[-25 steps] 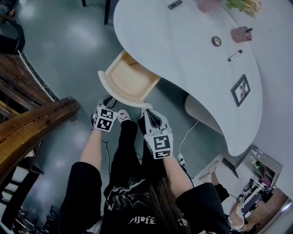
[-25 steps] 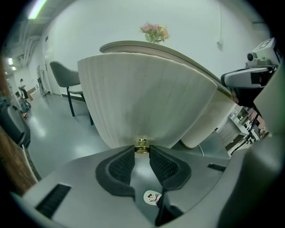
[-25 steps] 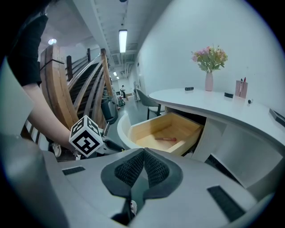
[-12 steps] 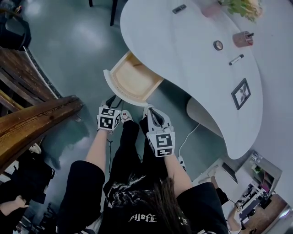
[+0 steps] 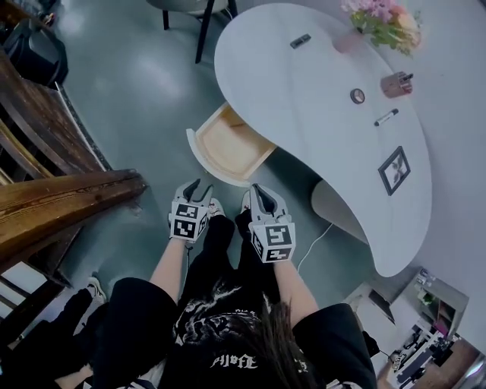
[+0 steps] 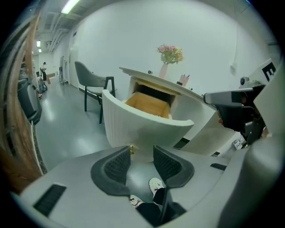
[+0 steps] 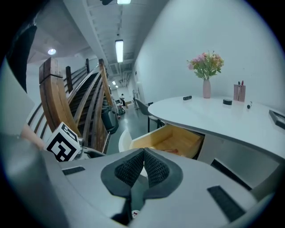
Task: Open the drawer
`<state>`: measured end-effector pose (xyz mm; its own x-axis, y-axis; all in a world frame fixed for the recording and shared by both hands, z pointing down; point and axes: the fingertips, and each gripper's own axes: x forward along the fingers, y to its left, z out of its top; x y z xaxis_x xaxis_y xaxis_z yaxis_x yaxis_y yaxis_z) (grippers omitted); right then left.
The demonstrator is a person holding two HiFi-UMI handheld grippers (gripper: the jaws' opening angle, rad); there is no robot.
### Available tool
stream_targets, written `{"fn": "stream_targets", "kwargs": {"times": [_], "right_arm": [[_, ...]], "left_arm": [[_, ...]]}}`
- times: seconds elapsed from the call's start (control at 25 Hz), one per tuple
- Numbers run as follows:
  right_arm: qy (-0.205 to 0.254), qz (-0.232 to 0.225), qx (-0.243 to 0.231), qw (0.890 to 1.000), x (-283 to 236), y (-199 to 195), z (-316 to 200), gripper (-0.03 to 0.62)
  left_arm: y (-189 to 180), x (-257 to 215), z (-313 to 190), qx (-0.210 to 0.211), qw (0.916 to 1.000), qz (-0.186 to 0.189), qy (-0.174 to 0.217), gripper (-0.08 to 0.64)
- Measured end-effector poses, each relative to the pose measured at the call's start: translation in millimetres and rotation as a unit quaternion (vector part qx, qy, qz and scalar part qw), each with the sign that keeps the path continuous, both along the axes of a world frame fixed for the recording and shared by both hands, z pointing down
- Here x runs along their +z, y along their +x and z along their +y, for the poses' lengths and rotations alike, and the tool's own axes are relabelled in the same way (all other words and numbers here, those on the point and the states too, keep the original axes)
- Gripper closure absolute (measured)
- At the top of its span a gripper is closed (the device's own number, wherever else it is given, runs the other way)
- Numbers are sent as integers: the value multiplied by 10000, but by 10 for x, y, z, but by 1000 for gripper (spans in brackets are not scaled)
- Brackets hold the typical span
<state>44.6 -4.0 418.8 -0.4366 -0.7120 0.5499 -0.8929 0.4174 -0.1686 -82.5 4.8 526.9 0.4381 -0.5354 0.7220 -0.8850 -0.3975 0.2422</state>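
Note:
The drawer (image 5: 228,143) stands pulled out from under the white curved desk (image 5: 319,114), its wooden inside showing. Its curved white front (image 6: 142,127) carries a small gold knob (image 6: 131,149). My left gripper (image 5: 197,187) hovers just short of that front, apart from it. Its jaws have just been opening and hold nothing; in the left gripper view (image 6: 142,152) only floor and a shoe show between the pads. My right gripper (image 5: 257,193) hangs beside it, shut on nothing, with the pads pressed together (image 7: 144,154). The drawer (image 7: 171,139) lies ahead of it.
On the desk are a vase of flowers (image 5: 380,23), a pen holder (image 5: 396,83), a tape roll (image 5: 357,96), a marker (image 5: 386,117) and a picture frame (image 5: 396,170). A wooden stair rail (image 5: 53,213) runs at the left. A chair (image 5: 190,9) stands behind.
My left gripper has drawn back from the drawer front and its jaws have spread apart. Both grippers have risen a little. The drawer has stayed open.

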Motion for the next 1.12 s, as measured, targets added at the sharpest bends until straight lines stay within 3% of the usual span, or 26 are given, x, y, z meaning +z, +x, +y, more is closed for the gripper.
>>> {"fn": "stream_targets", "kwargs": {"times": [0.52,0.84,1.12], "right_arm": [[445,27,142,9989,-511,90,59,568],[1071,34,407,9934,-980,220,-33,568],[1428,101,662,9875,-1240,291,71,568]], "left_arm": [[314,-1133,135,99,9934,776,842,388],[424,-1721,68,322,9841,886,1504,388],[378,-2126,138,280,9747,969,1993,388]]}}
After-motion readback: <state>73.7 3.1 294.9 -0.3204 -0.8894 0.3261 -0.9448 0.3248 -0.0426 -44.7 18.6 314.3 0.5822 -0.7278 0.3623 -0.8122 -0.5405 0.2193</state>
